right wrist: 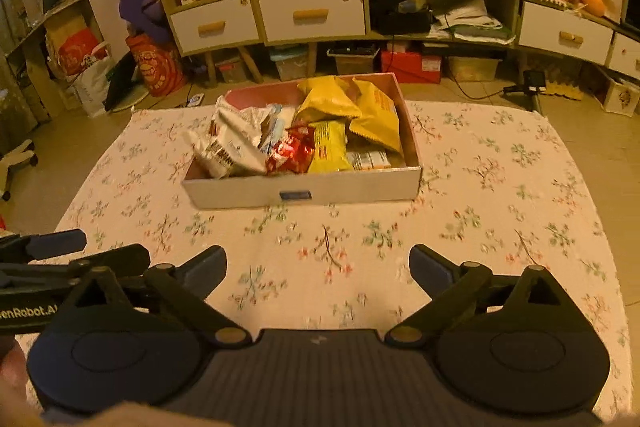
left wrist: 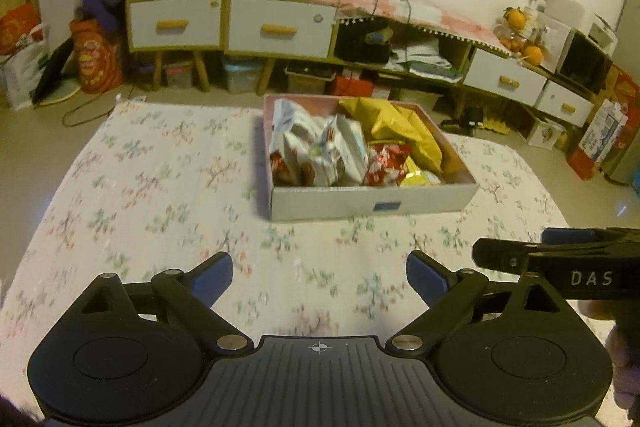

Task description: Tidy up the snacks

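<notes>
Cardboard, white outside and pinkish inside, makes the shallow open box [right wrist: 304,189] that holds the snacks; it stands on a floral cloth [right wrist: 500,187] that covers the table, near the far middle of the cloth, and its front wall carries a small blue label. Inside the box the packets lie loosely, one partly over another; on the left side there are crumpled white and silver packets [right wrist: 232,143] with dark and red print, and one of them leans over the left rim; in the middle a shiny red wrapper [right wrist: 290,151] lies beside a bright yellow packet [right wrist: 328,147] with red stripes; at the back right two larger yellow bags [right wrist: 376,115] with zigzag edges rest against the right wall; a pale flat packet [right wrist: 368,159] shows at the front right corner. From the left wrist view the same box [left wrist: 372,201] appears turned a little, with the white packets [left wrist: 320,151] standing higher than the rim and the yellow bags [left wrist: 400,125] behind.

The left gripper [left wrist: 320,277] hovers over the bare cloth in front of the box; its jaws stand wide apart and nothing is between them. The right gripper [right wrist: 318,273] is just beside it, also spread wide with nothing between the blue pads; both are well apart from the box.
</notes>
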Available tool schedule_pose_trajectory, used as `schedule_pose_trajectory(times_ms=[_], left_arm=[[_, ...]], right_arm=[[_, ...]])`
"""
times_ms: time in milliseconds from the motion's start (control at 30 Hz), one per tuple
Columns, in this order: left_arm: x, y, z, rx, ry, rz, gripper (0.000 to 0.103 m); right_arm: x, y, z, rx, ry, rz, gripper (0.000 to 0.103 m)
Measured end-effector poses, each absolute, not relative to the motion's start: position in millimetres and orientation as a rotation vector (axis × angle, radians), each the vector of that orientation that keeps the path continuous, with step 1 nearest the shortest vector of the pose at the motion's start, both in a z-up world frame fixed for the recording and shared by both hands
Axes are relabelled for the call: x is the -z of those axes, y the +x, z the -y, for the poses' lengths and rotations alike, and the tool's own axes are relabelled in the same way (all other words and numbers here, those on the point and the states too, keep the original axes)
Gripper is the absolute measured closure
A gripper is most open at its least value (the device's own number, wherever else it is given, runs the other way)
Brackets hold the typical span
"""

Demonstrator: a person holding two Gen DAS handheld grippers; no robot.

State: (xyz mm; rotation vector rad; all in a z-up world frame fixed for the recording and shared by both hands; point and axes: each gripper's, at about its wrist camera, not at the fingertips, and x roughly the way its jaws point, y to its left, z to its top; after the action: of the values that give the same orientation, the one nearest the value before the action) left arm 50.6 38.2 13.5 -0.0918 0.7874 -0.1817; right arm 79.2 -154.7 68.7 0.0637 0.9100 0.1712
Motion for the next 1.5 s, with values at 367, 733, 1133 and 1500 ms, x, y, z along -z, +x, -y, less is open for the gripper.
schedule_pose_trajectory(times_ms=[367, 733, 1133, 1500], left_arm=[[-23.7, 21.6, -31.2, 0.068, -0.019, -0.805, 0.001], [-22.2, 25.4, -27.0, 0.016, -0.011, -0.845, 0.001], [-19.3, 26.2, -24.6, 0.021, 0.001, -0.862, 0.001], [-19.4, 24.6, -22.9, 0.024, 0.004, -0.86, 0.001]], right_arm=[[-79.9, 50.7, 148.1, -0.087, 0.013, -0.891, 0.0], [-77.2, 51.0, 146.8, -0.077, 0.018, -0.873, 0.0], [-77.8, 48.8, 146.4, -0.075, 0.022, -0.878, 0.0], [-79.5, 49.0, 147.0, -0.06, 0.024, -0.87, 0.0]])
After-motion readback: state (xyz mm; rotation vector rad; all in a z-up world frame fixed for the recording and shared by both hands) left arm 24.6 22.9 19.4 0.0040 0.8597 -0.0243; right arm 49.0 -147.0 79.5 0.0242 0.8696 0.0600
